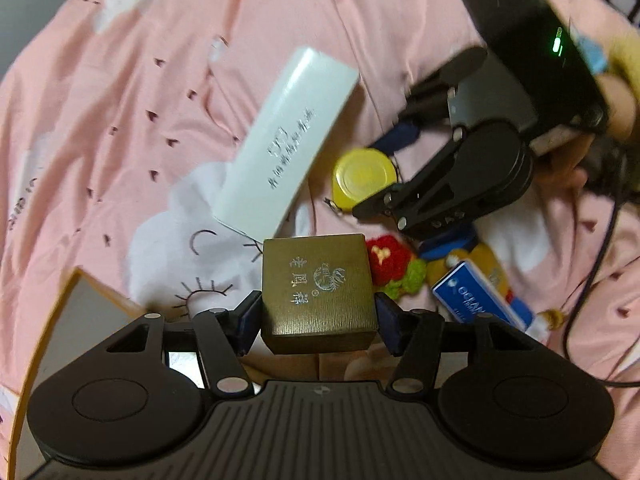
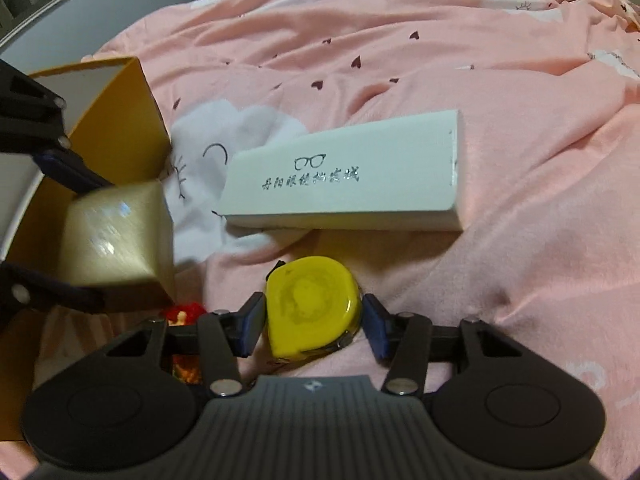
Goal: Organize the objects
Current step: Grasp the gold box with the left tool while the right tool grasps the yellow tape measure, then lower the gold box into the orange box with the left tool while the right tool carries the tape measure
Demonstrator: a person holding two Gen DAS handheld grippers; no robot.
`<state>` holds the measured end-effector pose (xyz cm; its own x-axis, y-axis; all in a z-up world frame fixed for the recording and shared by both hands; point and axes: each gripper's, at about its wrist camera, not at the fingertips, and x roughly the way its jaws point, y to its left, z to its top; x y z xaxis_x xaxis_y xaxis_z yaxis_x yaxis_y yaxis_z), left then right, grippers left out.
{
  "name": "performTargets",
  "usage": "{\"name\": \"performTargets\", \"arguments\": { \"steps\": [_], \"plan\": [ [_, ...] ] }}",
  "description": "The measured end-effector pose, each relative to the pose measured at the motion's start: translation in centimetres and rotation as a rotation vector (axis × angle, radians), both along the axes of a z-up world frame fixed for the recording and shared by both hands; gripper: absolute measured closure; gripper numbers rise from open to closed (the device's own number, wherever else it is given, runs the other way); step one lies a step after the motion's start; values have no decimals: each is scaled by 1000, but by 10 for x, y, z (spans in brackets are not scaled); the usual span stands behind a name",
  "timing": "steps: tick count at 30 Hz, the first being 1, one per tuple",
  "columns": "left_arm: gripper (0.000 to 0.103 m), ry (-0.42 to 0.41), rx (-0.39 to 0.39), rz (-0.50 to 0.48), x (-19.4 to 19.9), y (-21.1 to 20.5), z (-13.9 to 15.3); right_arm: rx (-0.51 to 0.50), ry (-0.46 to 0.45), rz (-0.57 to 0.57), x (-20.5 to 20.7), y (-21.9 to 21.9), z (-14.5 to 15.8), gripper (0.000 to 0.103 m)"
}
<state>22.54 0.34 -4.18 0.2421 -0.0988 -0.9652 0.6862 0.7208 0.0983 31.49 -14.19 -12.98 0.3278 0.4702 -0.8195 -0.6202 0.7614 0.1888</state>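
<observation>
A: Logging progress: we judge the tidying as barely begun. Our left gripper [image 1: 318, 312] has its blue pads pressed on both sides of the bronze-gold cube-shaped gift box [image 1: 319, 294], lifted off the pink heart-print bedsheet [image 1: 132, 92]. The open orange cardboard box [image 2: 120, 120] sits at the left, and we see nothing in the part of it that shows.

B: Agreed. What is left out?

A: The long white cardboard glasses case [image 2: 344, 184] lies on the sheet beyond both grippers. The red and green crocheted toy [image 1: 390, 266] and the blue printed packet [image 1: 482, 298] lie near the right side of the left wrist view. All are still loose.

B: And our right gripper [image 2: 314, 322]?

A: Its jaws are partly open around the round yellow plastic tape measure [image 2: 312, 312]. The left pad looks touching or nearly so; a narrow gap shows at the right pad. We judge it not yet clamped; the tape measure seems to rest on the sheet.

B: Gold box versus orange box?

A: In the right wrist view the gold box hangs just beside the orange box's near right wall, not inside.
</observation>
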Motion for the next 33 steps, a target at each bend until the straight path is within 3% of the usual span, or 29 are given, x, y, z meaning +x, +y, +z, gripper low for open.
{"name": "performTargets", "arguments": {
  "steps": [7,13,16,18,24,33],
  "plan": [
    [36,-64,-85,65,-27,21,48,115,9,-57,-11,-18,26,49],
    [36,-105,-68,127,-64,39,84,231,-40,-57,-35,-27,76,49],
    [36,-88,-38,249,-78,54,89,277,-80,-5,-52,-20,102,49],
    [36,-67,-9,394,-85,66,90,299,-100,44,-64,-8,116,49],
    [36,-71,-38,709,-113,107,78,346,-86,178,-90,28,130,49],
    [36,-148,7,869,-154,107,56,334,-20,288,-106,86,118,49]
  ]
}}
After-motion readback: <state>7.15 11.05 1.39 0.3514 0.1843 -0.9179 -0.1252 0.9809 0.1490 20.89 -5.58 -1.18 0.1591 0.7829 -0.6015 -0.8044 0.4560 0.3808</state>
